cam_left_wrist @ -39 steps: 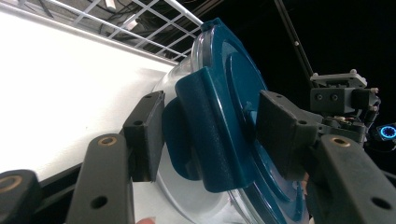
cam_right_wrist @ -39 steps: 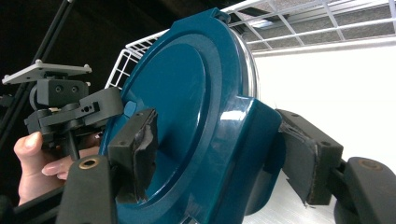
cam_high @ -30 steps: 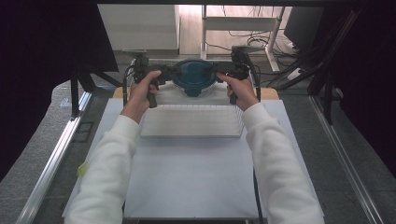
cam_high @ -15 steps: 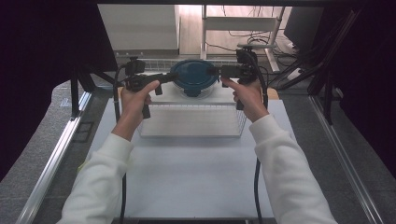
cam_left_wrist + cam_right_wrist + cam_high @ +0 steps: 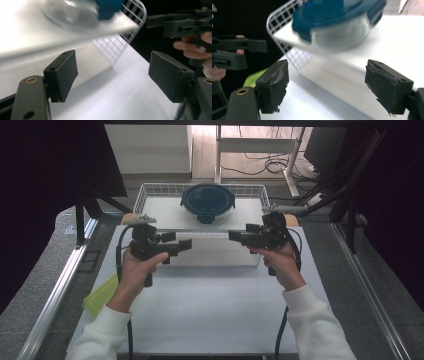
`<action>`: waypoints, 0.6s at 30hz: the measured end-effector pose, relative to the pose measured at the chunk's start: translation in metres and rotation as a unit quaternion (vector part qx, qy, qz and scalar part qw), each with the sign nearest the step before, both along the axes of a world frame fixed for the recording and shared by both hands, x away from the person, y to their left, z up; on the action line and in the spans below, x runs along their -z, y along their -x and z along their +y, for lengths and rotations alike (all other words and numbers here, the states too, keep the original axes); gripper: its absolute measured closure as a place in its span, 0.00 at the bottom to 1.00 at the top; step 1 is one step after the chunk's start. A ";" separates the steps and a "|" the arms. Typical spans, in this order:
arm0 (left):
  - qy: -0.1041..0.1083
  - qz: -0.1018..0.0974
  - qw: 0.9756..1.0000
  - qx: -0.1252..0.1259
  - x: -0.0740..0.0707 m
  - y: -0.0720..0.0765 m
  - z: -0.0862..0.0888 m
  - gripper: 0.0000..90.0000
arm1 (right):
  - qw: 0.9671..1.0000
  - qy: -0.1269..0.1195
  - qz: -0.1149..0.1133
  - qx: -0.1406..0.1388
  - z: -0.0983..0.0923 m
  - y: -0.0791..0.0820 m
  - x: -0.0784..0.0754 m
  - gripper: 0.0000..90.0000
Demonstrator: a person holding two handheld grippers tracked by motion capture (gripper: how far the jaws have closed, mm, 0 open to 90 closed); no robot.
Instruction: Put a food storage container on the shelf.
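Note:
A round clear container with a dark blue lid (image 5: 207,202) sits inside a white wire basket (image 5: 145,190) at the far end of the table. My left gripper (image 5: 179,241) hovers over the basket's near left corner and points right. Its jaws have just been opening and stand open with nothing between them. My right gripper (image 5: 236,237) faces it from the right, open and empty, its jaws having just closed a little. The left gripper view shows the open left gripper (image 5: 112,75) below the blurred container (image 5: 72,12). The right gripper (image 5: 327,82) likewise sits below the container (image 5: 337,20).
A white mat (image 5: 215,310) covers the table between me and the basket. A yellow-green flat item (image 5: 102,295) lies at the mat's left edge. Metal rails run along both sides of the table, with dark curtains beyond them.
Both grippers were at the container's two sides. They have drawn back toward me, away from it, and now point at each other. The container has stayed in the basket.

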State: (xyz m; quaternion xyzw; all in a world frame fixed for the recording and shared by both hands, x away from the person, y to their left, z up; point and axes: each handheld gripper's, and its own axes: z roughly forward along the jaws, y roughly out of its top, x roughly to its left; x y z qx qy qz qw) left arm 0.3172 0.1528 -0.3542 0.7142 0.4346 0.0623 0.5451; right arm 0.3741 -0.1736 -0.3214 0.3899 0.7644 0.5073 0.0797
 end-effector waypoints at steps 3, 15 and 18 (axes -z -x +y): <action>-0.018 0.000 1.000 0.002 0.014 0.013 -0.002 0.25 | 1.000 0.006 -0.007 -0.008 -0.005 0.014 0.018 0.22; -0.096 0.024 0.995 0.010 0.072 0.049 -0.007 0.25 | 0.998 0.056 0.011 -0.015 -0.022 0.049 0.095 0.24; -0.103 0.028 0.994 0.008 0.080 0.058 -0.005 0.25 | 0.998 0.061 0.021 -0.016 -0.025 0.061 0.110 0.25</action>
